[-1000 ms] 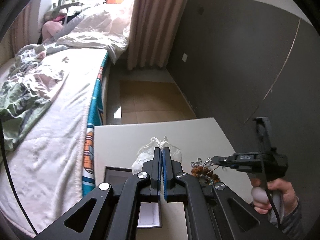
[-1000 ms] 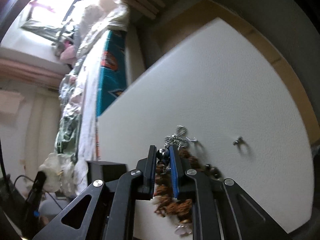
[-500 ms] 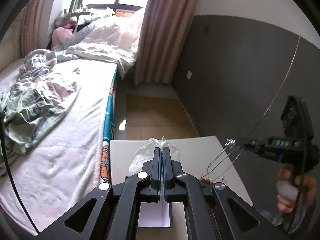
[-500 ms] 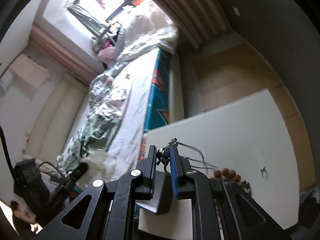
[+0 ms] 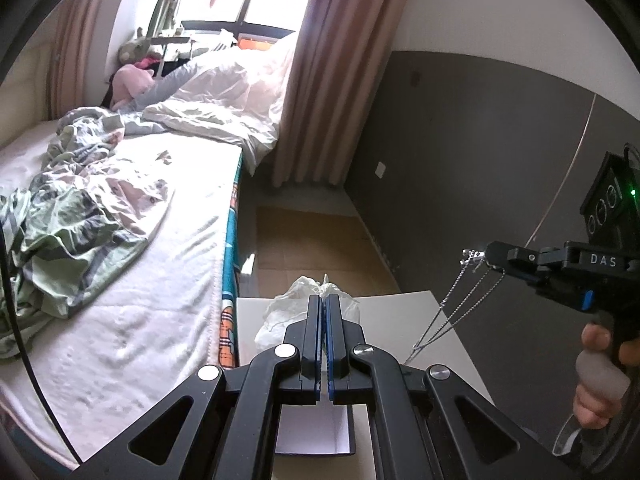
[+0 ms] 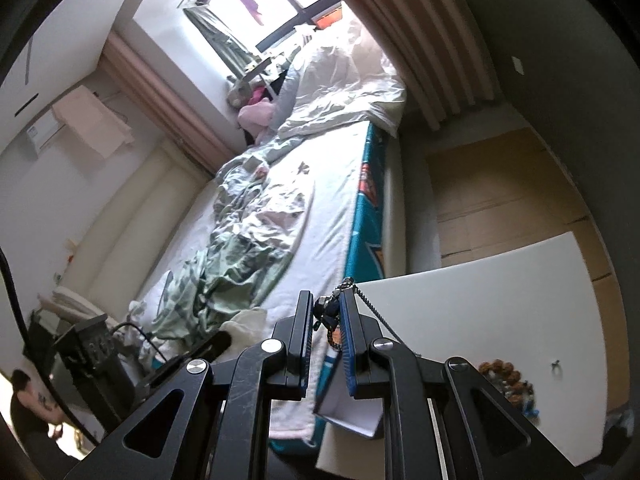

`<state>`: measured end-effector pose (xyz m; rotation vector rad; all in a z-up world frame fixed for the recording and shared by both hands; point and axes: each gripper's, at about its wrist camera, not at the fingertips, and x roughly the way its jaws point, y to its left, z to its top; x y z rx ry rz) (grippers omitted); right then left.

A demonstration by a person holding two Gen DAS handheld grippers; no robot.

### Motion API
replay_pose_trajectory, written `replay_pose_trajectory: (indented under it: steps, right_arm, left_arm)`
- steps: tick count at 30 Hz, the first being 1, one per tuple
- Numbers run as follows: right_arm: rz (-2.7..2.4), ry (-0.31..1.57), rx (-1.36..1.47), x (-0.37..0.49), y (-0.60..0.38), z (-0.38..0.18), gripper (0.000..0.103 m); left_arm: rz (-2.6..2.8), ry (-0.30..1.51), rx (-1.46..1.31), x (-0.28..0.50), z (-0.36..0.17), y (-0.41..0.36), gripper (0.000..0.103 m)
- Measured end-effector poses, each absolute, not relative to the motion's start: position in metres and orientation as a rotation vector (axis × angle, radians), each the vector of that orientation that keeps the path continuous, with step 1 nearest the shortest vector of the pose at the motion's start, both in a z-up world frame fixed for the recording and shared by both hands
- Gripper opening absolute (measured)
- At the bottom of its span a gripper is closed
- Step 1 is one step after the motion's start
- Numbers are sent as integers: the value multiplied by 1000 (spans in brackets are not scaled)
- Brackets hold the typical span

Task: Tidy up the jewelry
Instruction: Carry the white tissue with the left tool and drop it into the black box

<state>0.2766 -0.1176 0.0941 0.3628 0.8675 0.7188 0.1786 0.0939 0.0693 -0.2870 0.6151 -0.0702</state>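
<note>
Silver chain necklace lifted clear of the table, held in right gripper.

Since 1 s ago the right gripper (image 6: 326, 316), clamped on the silver chain necklace (image 5: 452, 300), has risen from the beaded bracelet (image 6: 506, 376) pile; chain now dangles, tail near the white table (image 5: 392, 312). Judged: pick done, carry to the open box (image 5: 316, 432) next. Left gripper (image 5: 323, 320) pressed closed, holding nothing, above the box. Left view alone shows the hanging loops and crumpled plastic bag (image 5: 308, 300); right view alone shows bracelet and a small ring (image 6: 554, 365) below-right.

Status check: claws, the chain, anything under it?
Left claw shut, empty, over the open box. Right claw shut on silver chain, lifted, tail hanging toward the white table. Bead bracelet and small ring lie on the table.
</note>
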Motion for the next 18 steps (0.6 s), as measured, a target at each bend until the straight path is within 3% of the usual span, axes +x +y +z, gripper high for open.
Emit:
replay_pose_trajectory:
  steps: [9,18]
  right_arm:
    - [765,925,341,278,-85,74,15]
    - [749,1071,335,290,-59,6,15]
  left_arm:
    - [-49,622,-295,173,67,107,1]
    - [-3,652,-305,170,55,121,1]
